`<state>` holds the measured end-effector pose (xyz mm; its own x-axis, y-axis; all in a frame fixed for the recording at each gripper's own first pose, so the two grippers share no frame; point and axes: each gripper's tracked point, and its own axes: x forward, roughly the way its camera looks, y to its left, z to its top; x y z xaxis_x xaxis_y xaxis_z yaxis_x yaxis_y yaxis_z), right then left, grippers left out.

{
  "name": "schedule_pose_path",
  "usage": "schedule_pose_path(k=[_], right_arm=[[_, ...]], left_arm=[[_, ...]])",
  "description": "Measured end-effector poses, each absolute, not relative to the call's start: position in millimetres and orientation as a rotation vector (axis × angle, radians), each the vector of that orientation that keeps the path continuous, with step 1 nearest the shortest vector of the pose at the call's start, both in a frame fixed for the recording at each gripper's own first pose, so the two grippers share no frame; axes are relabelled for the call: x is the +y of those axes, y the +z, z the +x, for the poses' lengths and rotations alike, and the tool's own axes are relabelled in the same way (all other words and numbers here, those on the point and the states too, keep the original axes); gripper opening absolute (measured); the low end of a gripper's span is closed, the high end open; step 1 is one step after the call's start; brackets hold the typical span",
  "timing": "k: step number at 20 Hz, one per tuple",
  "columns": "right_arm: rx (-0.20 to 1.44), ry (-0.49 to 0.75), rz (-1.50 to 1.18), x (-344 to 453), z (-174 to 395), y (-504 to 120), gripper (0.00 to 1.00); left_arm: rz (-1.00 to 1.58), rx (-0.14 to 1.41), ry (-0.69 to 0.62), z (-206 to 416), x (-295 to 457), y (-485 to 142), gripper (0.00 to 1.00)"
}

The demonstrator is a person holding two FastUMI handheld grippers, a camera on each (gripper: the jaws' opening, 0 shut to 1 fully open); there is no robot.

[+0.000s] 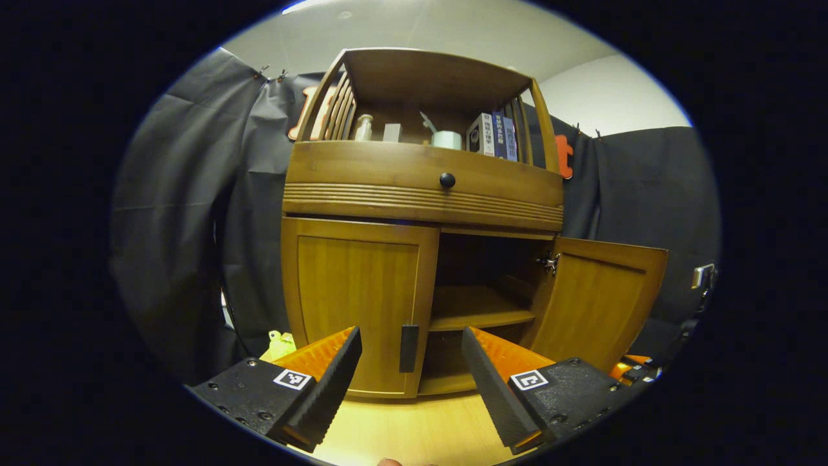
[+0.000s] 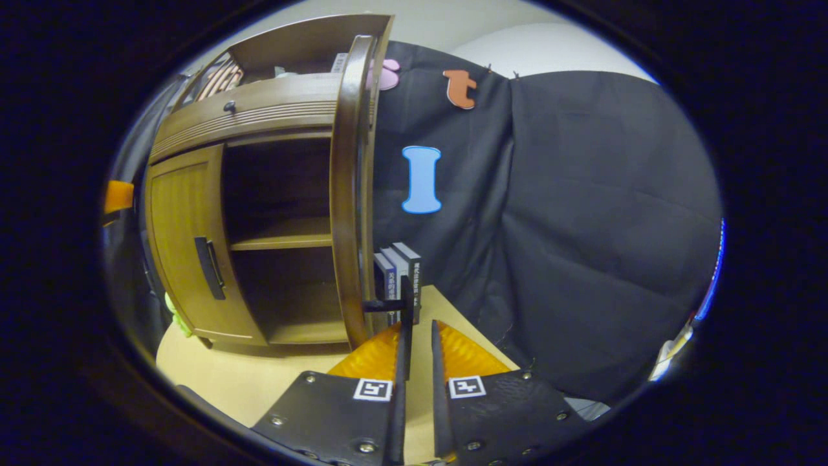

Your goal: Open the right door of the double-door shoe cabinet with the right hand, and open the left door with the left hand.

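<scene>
We see the shoe cabinet (image 1: 424, 188) on a light wooden surface (image 1: 414, 430), dead ahead in the left gripper view. Right door (image 1: 598, 301) swung open, hinge visible at its inner edge; left door (image 1: 359, 298) flat against the frame, closed. Left door's dark handle (image 1: 408, 348) sits at its inner edge, low down.

Left claw (image 1: 411, 353) is wide, nothing gripped. The handle lines up in the gap between its fingers but looks farther off; we can't tell contact, looks apart.

Inside the open half we see a shelf (image 1: 475, 309) and the bottom compartment below it. Above the doors, a drawer front with a round dark knob (image 1: 447, 180). Top open shelf carries a small jar (image 1: 363, 127), a roll of tape (image 1: 447, 139) and some books (image 1: 495, 134).

In the right gripper view we see the right door edge-on (image 2: 352, 213), standing out toward the camera. Right claw (image 2: 417, 327) is narrow, its fingers close on either side of the door's thin handle (image 2: 405, 304); we can't tell for sure whether both press on it. More books (image 2: 401, 275) stand on the surface just behind the door. Left door (image 2: 187, 246) closed here too, handle (image 2: 210, 267) untouched. Black cloth wall (image 2: 582, 226) behind.
</scene>
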<state>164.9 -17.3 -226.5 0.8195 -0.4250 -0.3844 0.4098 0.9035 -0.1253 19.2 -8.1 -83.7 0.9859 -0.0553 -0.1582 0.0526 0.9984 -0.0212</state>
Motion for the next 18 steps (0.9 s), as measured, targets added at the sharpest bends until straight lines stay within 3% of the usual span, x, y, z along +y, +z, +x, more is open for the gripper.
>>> schedule_pose_path(k=[1,5,9,10,11,15,16,18], right_arm=[[0.410,-0.463,-0.042,-22,165,-226,0.18],[0.386,-0.542,-0.049,-36,163,-216,0.18],[0.369,-0.551,-0.004,-46,150,-199,0.18],[0.358,-0.551,0.000,-45,148,-195,0.18],[0.347,-0.549,0.006,-43,146,-188,0.17],[0.288,-0.526,0.027,-32,143,-153,0.18],[0.271,-0.519,0.033,-30,143,-144,0.18],[0.235,-0.507,0.038,-25,144,-125,0.18]], left_arm=[[-0.020,0.173,-0.061,25,-11,-89,0.96],[-0.017,0.213,-0.077,46,-17,-109,0.96],[-0.021,0.246,-0.077,69,-19,-126,0.92],[-0.023,0.253,-0.073,75,-18,-130,0.96],[-0.024,0.258,-0.066,81,-15,-133,0.92],[-0.029,0.304,-0.043,108,-9,-158,0.96],[-0.029,0.309,-0.036,115,-7,-163,0.92],[-0.011,0.327,-0.021,131,-4,-176,0.96]])
